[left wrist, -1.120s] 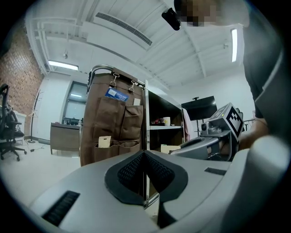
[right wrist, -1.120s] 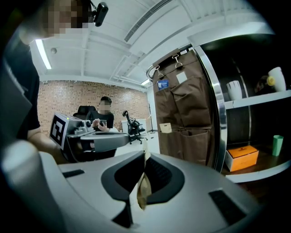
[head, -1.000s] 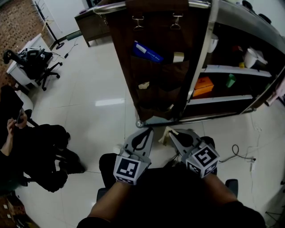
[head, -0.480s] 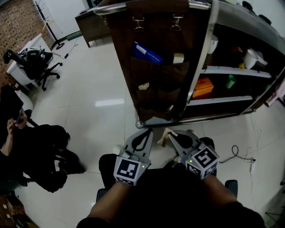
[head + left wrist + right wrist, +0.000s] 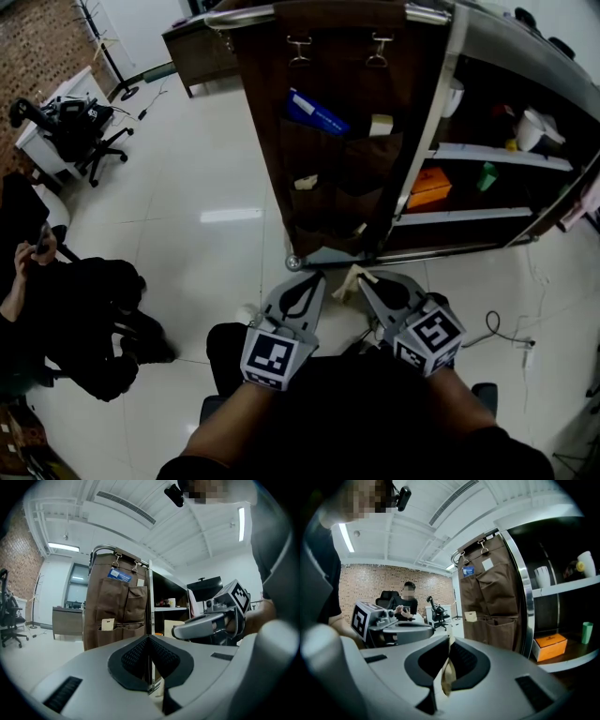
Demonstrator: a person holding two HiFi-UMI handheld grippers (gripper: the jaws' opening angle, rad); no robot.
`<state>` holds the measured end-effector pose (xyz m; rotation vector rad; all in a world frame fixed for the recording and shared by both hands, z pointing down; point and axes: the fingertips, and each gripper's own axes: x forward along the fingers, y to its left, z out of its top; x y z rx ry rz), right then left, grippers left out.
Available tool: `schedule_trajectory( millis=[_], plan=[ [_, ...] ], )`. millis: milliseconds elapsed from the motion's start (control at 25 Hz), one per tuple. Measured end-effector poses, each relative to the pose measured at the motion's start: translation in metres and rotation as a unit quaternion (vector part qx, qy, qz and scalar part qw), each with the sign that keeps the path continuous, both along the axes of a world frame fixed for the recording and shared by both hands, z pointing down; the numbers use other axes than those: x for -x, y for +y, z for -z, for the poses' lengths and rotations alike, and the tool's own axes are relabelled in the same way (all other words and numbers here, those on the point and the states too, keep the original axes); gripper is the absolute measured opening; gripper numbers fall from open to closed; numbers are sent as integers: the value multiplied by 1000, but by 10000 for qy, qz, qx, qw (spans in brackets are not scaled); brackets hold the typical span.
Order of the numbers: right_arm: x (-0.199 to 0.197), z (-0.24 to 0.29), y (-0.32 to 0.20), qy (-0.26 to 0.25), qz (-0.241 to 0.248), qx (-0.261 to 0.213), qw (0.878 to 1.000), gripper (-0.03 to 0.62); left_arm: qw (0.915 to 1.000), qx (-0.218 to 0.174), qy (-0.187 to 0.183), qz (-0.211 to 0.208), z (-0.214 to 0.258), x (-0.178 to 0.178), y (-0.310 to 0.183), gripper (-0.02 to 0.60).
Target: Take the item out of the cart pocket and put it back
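Already the first half of the job looks done. At 6 o'clock in the head view the right gripper (image 5: 367,278) has its jaws pinched together on a thin tan paper packet (image 5: 348,281). The packet's free end pokes past the tips toward 10 o'clock. It hangs low, near the foot of the cart (image 5: 427,131) and well apart from any pocket. The left gripper (image 5: 314,277) sits just beside it at 9 o'clock, with its jaws closed on each other and nothing between them.

Up at 12 o'clock the brown fabric pocket organiser (image 5: 337,66) hangs by two clips from the cart's top rail. An upper pocket holds a blue packet (image 5: 317,112), with a pale item (image 5: 380,124) at its 3 o'clock. A small tan card (image 5: 305,182) stands in a lower pocket at the blue packet's 6 o'clock. I cannot tell which pocket the held packet came from.

What seems left is the return. The packet has to go up toward 12 o'clock and slide edge-first into a pocket mouth, and then the jaws have to let go. A limp paper edge could fold against the fabric lip, so a straight entry matters.

Against the earlier frames very little differs. Both grippers sit in the same spots with the same hold. The cart and its clips show slightly lower in the head view, which I judge to be a small tilt of the head and not a moved cart.
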<state>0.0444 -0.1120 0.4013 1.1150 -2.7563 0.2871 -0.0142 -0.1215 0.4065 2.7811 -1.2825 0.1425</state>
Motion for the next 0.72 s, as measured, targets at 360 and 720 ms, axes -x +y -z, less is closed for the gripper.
schedule_trajectory(
  millis=[360,720],
  plan=[
    [-8,80,-45,24,-214,-1038,9944,18,10000,-33,0,16,4,2,-1,0],
    [-26,139,-90,140,-711,-1875,9796,17,10000,2,17,12,2,2,-2,0]
  ],
)
